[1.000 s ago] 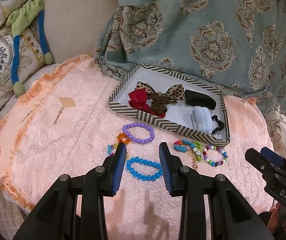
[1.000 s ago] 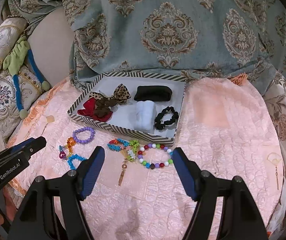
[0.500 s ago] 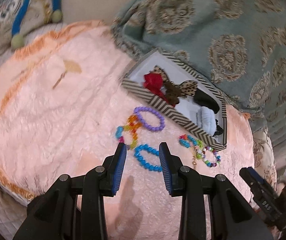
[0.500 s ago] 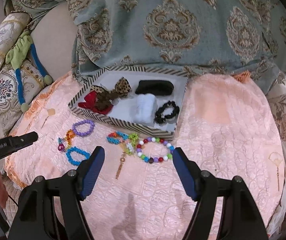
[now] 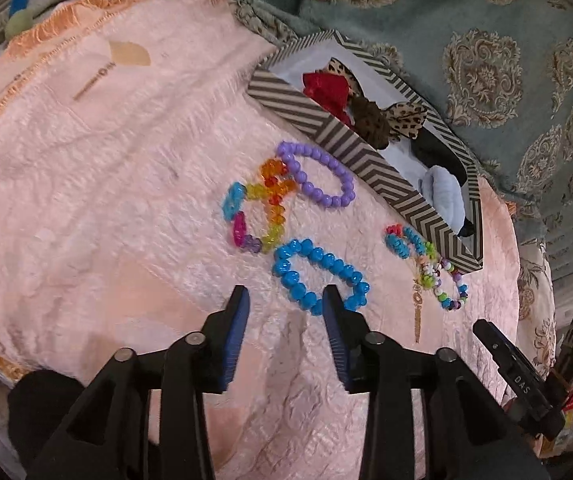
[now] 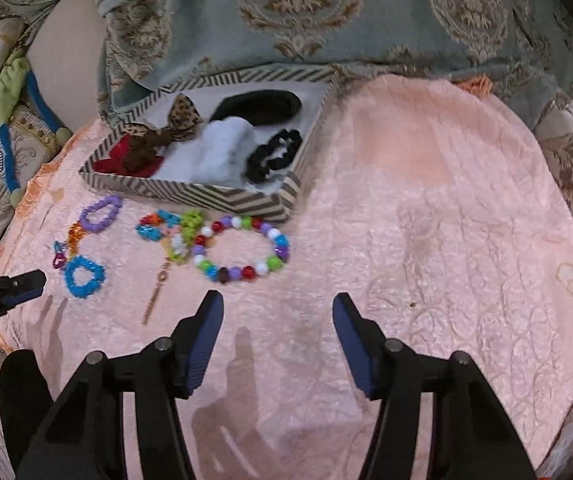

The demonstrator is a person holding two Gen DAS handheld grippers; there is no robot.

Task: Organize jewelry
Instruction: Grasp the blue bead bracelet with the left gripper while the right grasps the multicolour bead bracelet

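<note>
Several bead bracelets lie on the pink cloth in front of a striped box [image 5: 366,160] [image 6: 214,194]. A blue bracelet [image 5: 318,272] [image 6: 84,276] lies just ahead of my open left gripper [image 5: 284,300], its near edge by the right fingertip. A purple bracelet [image 5: 318,178] [image 6: 100,214] and a rainbow bracelet [image 5: 258,216] lie beyond. A multicolour round-bead bracelet [image 6: 242,250] [image 5: 448,288] lies ahead of my open, empty right gripper [image 6: 278,312]. A flower-bead bracelet [image 6: 166,226] with a gold pendant lies left of it.
The box holds a red bow [image 5: 326,90], a leopard bow [image 6: 178,120], a black clip [image 6: 258,106], a pale blue scrunchie [image 6: 222,152] and a black scrunchie [image 6: 274,154]. A teal patterned blanket [image 6: 306,20] lies behind. Gold earrings [image 6: 572,288] lie at far right.
My left gripper moved down and forward toward the blue bracelet, which now looks larger and closer. My right gripper moved closer to the multicolour bracelet. Both stayed open.
</note>
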